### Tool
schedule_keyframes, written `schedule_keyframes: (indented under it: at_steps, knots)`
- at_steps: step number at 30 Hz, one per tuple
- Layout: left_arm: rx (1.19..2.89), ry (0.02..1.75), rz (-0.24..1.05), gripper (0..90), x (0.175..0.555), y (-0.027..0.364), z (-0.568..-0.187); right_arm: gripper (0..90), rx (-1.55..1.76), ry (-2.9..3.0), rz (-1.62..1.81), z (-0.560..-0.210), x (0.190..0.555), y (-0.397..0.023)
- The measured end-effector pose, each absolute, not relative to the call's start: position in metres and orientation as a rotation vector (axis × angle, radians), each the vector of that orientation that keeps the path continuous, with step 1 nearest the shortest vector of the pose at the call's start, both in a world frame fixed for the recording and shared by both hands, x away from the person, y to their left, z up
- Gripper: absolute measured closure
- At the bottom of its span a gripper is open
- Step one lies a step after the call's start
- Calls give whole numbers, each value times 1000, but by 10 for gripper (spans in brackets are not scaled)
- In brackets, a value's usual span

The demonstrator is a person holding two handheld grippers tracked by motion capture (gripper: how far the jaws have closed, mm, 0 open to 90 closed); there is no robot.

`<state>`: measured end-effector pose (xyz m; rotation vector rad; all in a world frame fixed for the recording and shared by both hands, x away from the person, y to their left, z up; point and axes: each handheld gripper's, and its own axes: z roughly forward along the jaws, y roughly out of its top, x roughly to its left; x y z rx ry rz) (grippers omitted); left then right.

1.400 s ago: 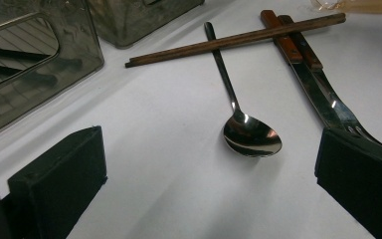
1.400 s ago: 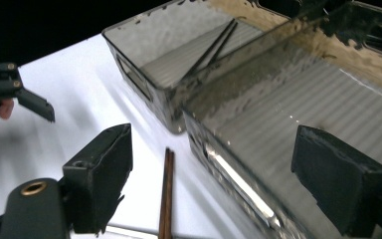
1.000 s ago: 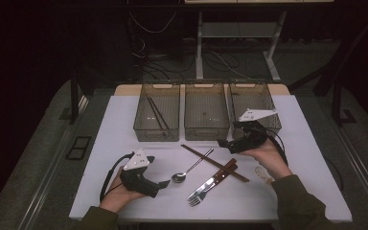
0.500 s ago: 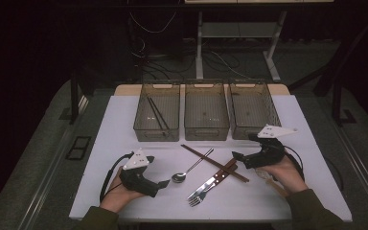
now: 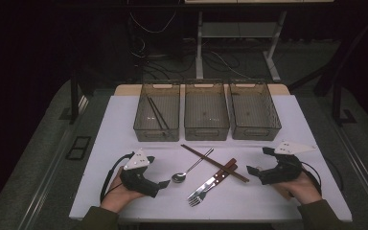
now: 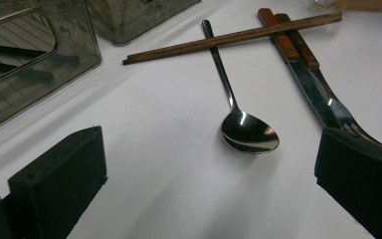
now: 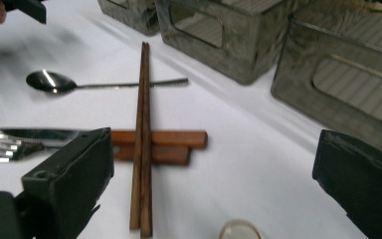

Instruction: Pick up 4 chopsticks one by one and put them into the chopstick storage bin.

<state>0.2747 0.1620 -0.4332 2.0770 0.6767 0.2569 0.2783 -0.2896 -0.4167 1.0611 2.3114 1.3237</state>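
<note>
Right gripper (image 5: 258, 163) jaws apart, empty | left gripper (image 5: 164, 184) likewise | black chopsticks (image 5: 157, 113) binned (left tray (image 5: 143, 130)) | wooden chopsticks (image 5: 214, 163), spoon (image 5: 191, 168), knife and fork (image 5: 211, 183) unsorted

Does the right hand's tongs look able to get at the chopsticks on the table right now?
Probably yes. The right tongs stand open and point at the brown chopsticks, with bare table between them. The chopsticks lie on top, across the knife and fork handles and the spoon, so nothing covers them.
</note>
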Motion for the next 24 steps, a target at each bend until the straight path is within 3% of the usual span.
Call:
schedule_keyframes:
  at_steps: [5,9,10,12,21,24]
  knots:
    - [2078,679,254,0,274,162,-433,30,1090,2326,1310,-420,269,-297]
    - [2082,680,251,0,274,161,-433,81,1088,2370,1297,-421,265,-297]
    - [2081,676,253,0,274,161,-433,160,1092,2386,1297,-421,265,-296]
    - [2082,675,254,0,274,161,-433,185,1069,2410,1275,-422,264,-292]
    - [2082,676,245,0,274,161,-433,640,991,2499,1268,-423,264,-278]
    - [2084,675,245,0,274,161,-434,692,992,2522,1267,-425,268,-273]
